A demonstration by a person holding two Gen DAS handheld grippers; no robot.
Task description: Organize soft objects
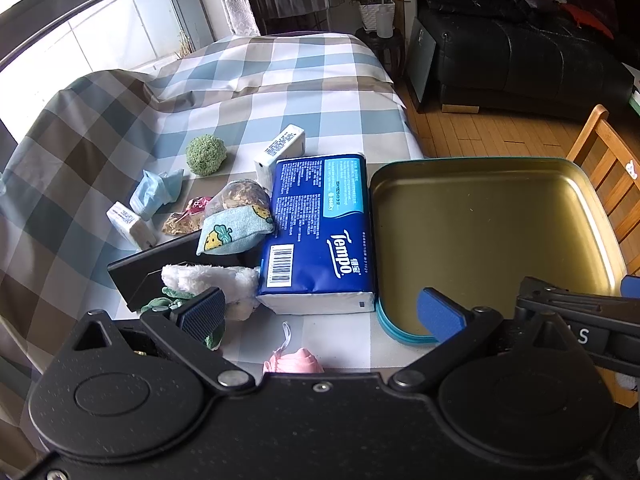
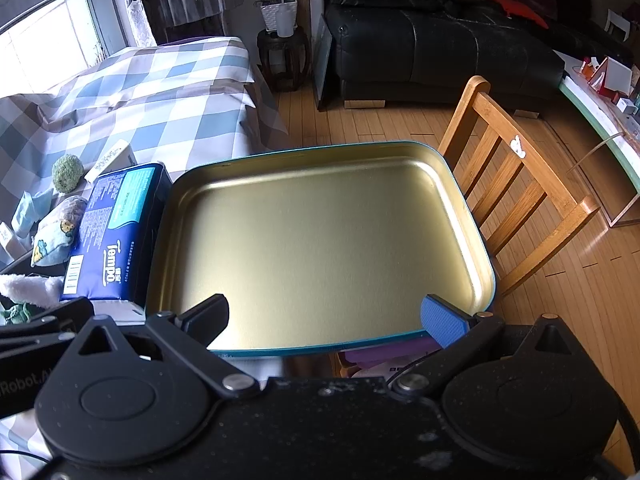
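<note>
A gold metal tray [image 1: 492, 240] with a blue rim lies empty on the checked tablecloth; it fills the right wrist view [image 2: 320, 240]. A blue Tempo tissue pack [image 1: 320, 232] lies against its left side. Left of the pack lie a blue printed pouch [image 1: 232, 232], a white fluffy cloth [image 1: 216, 280], a green fuzzy ball [image 1: 206, 155] and a pink soft item [image 1: 294, 362]. My left gripper [image 1: 320, 316] is open and empty above the table's near edge. My right gripper [image 2: 326, 320] is open and empty over the tray's near rim.
Small white tissue packets [image 1: 280, 152], a pale blue wipe pack [image 1: 154, 192], a crinkly snack bag [image 1: 240, 196] and a black box [image 1: 160, 268] lie among the soft items. A wooden chair [image 2: 516, 184] stands right of the tray. A black sofa [image 2: 440, 60] is beyond.
</note>
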